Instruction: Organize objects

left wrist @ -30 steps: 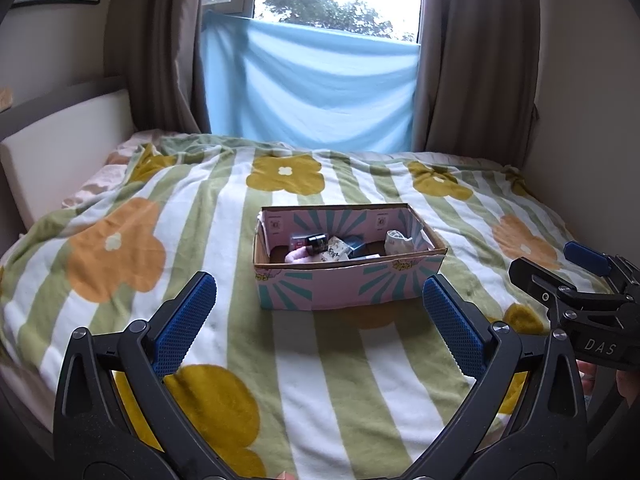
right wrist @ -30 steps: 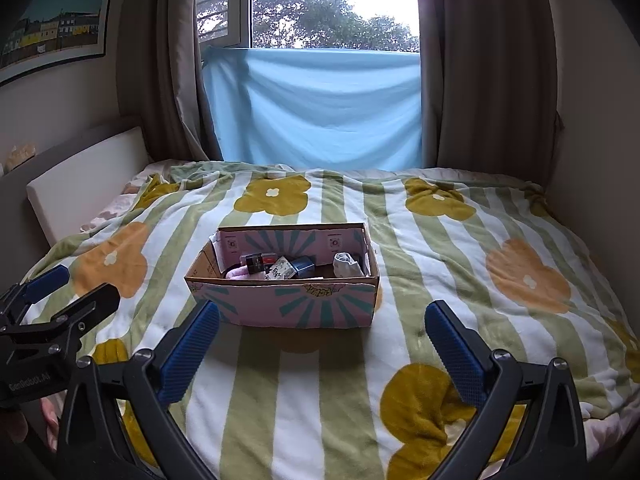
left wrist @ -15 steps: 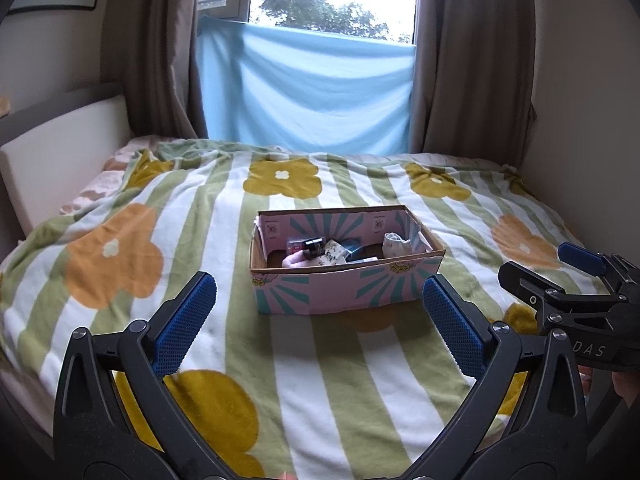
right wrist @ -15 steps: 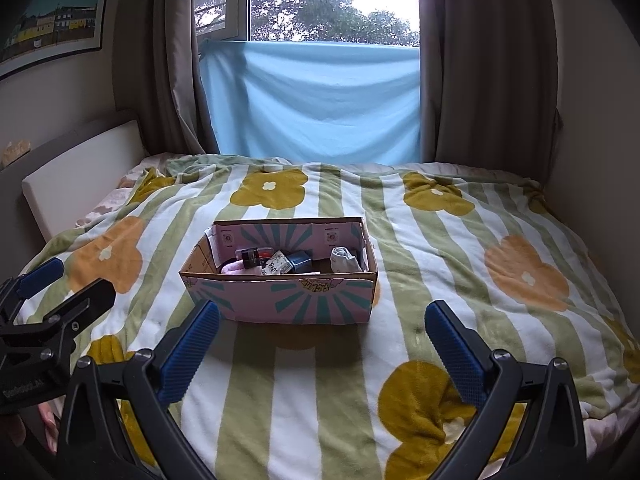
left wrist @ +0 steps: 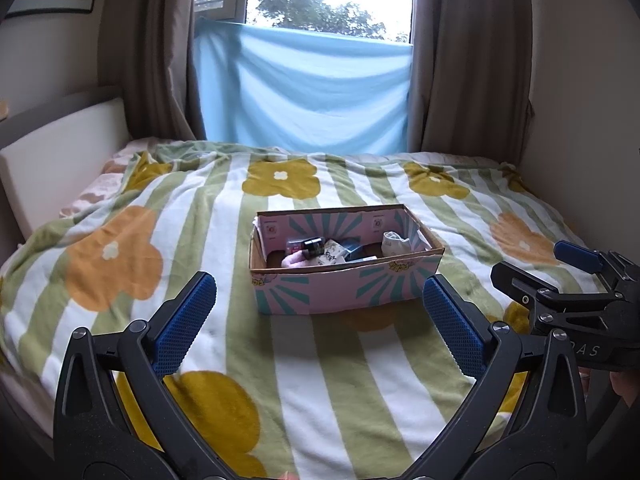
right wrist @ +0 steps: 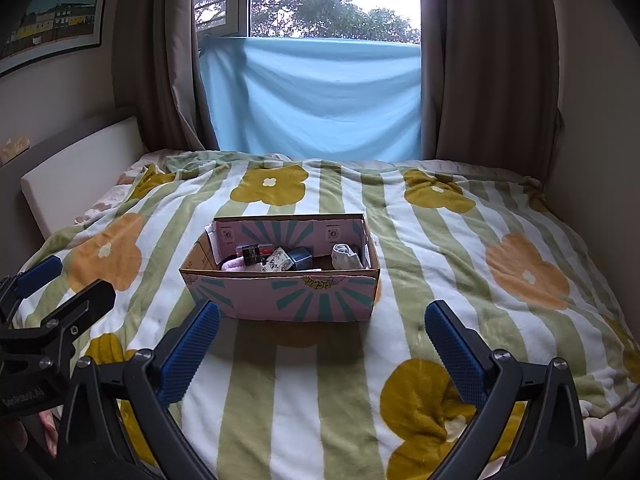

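Observation:
A pink and teal cardboard box (left wrist: 344,292) (right wrist: 296,298) sits on the bed in front of both grippers. Inside lie several small items: a dark jar (left wrist: 313,245) (right wrist: 252,254), a pink soft item (left wrist: 296,261) (right wrist: 233,265), a blue box (right wrist: 301,258) and a white sock (left wrist: 394,242) (right wrist: 346,256). My left gripper (left wrist: 320,320) is open and empty, held back from the box. My right gripper (right wrist: 322,328) is open and empty, also short of the box. Each gripper shows at the edge of the other's view, the right one (left wrist: 560,276) and the left one (right wrist: 60,284).
A striped flower blanket (left wrist: 160,240) (right wrist: 480,260) covers the bed. A white headboard (left wrist: 60,148) stands at the left, a wall at the right. Brown curtains (right wrist: 488,60) and a blue cloth (right wrist: 312,96) hang at the window behind.
Both grippers have drawn back and risen slightly, so the box sits a little lower and farther in view. Both stay open and empty.

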Tool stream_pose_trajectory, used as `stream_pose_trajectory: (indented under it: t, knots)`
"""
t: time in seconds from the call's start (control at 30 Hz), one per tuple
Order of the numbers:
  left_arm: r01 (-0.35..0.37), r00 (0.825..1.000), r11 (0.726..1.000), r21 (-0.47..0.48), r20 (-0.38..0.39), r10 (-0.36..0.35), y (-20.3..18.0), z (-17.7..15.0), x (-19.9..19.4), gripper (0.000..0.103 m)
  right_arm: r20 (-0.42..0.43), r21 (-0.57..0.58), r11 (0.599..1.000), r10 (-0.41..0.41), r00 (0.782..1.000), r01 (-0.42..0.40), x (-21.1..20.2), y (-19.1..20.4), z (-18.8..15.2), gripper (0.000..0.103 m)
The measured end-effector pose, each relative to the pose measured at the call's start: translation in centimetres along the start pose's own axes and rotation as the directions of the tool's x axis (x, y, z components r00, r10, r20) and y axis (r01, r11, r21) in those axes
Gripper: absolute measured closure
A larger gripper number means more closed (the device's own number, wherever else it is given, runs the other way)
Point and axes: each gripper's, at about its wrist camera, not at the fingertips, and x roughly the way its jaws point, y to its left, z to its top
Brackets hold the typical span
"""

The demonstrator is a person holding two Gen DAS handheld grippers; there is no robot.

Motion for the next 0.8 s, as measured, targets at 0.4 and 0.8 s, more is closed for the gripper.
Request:
stream_pose_trajectory:
  t: [0.4, 0.8]
  knots:
    - [0.0, 1.0, 1.0, 0.002, -0.003, 0.0, 0.11, -0.05, -0.06, 0.0, -0.003, -0.001, 1.0, -0.001, 1.0, 0.001, 0.07, 0.12, -0.05, 0.001]
    - [0.003, 1.0, 1.0, 0.001, -0.008, -0.003, 0.24, -0.21, 0.0, 0.0, -0.005, -0.001, 1.0, -0.001, 1.0, 0.001, 0.12, 0.24, -0.09, 0.001]
